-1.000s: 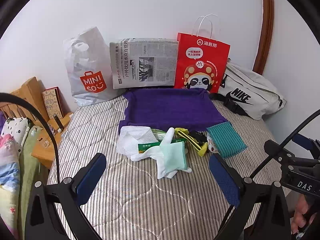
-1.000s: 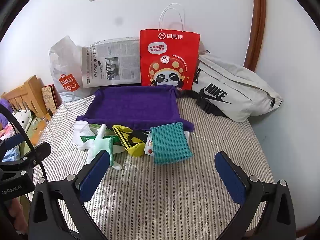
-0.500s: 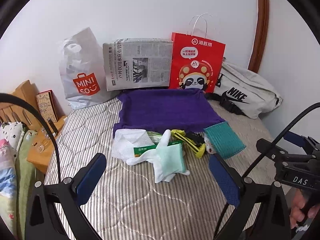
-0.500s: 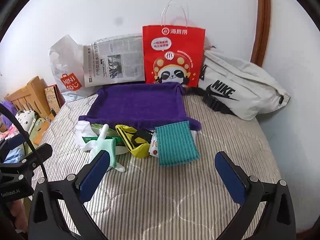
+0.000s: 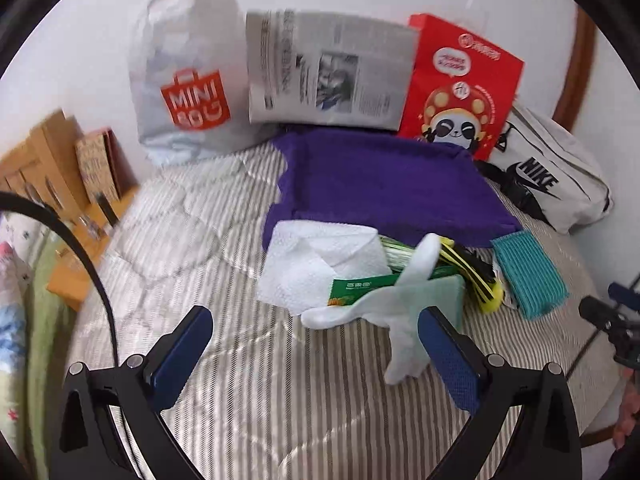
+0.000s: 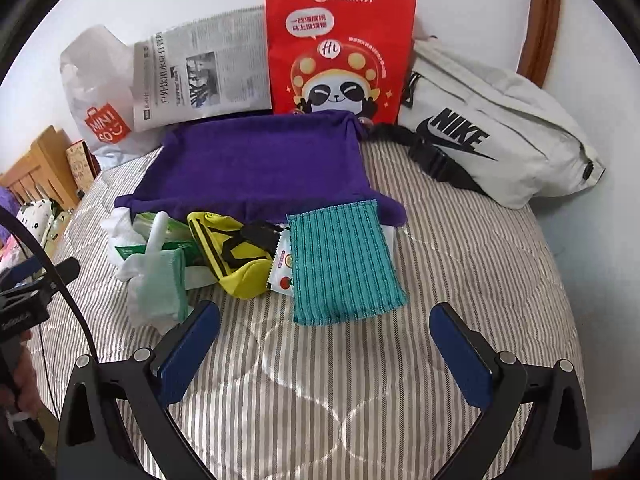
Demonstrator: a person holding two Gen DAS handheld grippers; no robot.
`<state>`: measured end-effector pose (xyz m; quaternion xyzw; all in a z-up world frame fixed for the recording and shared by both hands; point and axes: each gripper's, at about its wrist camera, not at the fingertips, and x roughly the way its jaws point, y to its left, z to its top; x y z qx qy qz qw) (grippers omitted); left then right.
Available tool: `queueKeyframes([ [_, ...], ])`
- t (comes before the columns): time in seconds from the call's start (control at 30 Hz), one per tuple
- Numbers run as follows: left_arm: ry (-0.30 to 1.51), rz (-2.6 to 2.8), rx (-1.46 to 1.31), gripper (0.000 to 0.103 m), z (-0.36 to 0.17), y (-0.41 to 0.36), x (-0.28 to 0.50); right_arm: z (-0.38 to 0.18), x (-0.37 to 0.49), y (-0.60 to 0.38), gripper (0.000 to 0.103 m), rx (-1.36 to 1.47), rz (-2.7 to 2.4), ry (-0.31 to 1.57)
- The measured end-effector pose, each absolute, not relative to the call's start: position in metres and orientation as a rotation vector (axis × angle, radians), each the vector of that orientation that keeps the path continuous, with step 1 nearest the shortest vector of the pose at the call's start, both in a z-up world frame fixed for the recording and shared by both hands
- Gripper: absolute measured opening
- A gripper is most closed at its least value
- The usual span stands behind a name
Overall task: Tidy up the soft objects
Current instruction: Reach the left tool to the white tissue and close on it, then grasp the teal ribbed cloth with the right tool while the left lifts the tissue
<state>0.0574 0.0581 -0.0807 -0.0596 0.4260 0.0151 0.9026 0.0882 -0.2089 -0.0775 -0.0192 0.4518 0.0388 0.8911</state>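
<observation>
A row of soft items lies on the striped bed in front of a purple fabric tray. From the left: a white cloth, a green packet, a pale green and white glove, a yellow and black pouch and a teal ribbed cloth. My left gripper is open, low over the bed just short of the glove and white cloth. My right gripper is open, just short of the teal cloth's near edge.
Against the wall stand a white Miniso bag, a newspaper, a red panda bag and a grey Nike bag. Wooden furniture and bedding sit off the bed's left edge. A hand shows at far left.
Both grippers have moved forward and down toward the items, which look larger now. The left view has swung a little to the left. Both stay open.
</observation>
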Motion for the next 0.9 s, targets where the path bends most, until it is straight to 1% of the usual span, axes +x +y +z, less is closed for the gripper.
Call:
queueKeyframes([
  [0.1, 0.884, -0.042, -0.184, 0.103, -0.094, 0.063, 0.078, -0.084, 0.097, -0.206, 0.103, -0.031, 0.101, 0.954],
  [0.37, 0.942, -0.064, -0.161, 0.102, -0.125, 0.064, 0.125, -0.109, 0.12, -0.19, 0.103, -0.075, 0.146, 1.019],
  [0.43, 0.95, -0.112, -0.173, 0.095, -0.134, 0.063, 0.131, -0.114, 0.126, -0.19, 0.103, -0.072, 0.151, 1.032],
  [0.47, 0.954, -0.131, -0.181, 0.089, -0.137, 0.063, 0.132, -0.117, 0.129, -0.19, 0.103, -0.069, 0.153, 1.039],
  [0.5, 0.951, -0.146, -0.199, 0.08, -0.139, 0.064, 0.134, -0.119, 0.133, -0.19, 0.103, -0.068, 0.151, 1.046],
  [0.53, 0.951, -0.156, -0.207, 0.074, -0.14, 0.065, 0.135, -0.122, 0.136, -0.191, 0.103, -0.066, 0.15, 1.051],
  [0.6, 0.954, -0.178, -0.213, 0.052, -0.142, 0.066, 0.135, -0.126, 0.139, -0.191, 0.103, -0.061, 0.148, 1.062],
  [0.63, 0.954, -0.182, -0.203, 0.048, -0.142, 0.066, 0.134, -0.129, 0.142, -0.192, 0.103, -0.056, 0.147, 1.067],
  [0.7, 0.95, -0.186, -0.184, 0.034, -0.142, 0.067, 0.133, -0.132, 0.145, -0.193, 0.103, -0.049, 0.146, 1.072],
  [0.73, 0.951, -0.185, -0.178, 0.031, -0.141, 0.067, 0.131, -0.134, 0.147, -0.194, 0.103, -0.046, 0.142, 1.077],
  [0.77, 0.951, -0.179, -0.174, 0.025, -0.14, 0.069, 0.129, -0.135, 0.148, -0.194, 0.103, -0.044, 0.139, 1.08],
  [0.8, 0.95, -0.174, -0.172, 0.022, -0.139, 0.071, 0.128, -0.135, 0.148, -0.195, 0.103, -0.041, 0.137, 1.079],
  [0.87, 0.95, -0.165, -0.156, 0.017, -0.136, 0.074, 0.122, -0.133, 0.148, -0.196, 0.103, -0.035, 0.141, 1.07],
  [0.9, 0.953, -0.155, -0.148, 0.017, -0.134, 0.076, 0.119, -0.132, 0.148, -0.197, 0.103, -0.034, 0.142, 1.066],
])
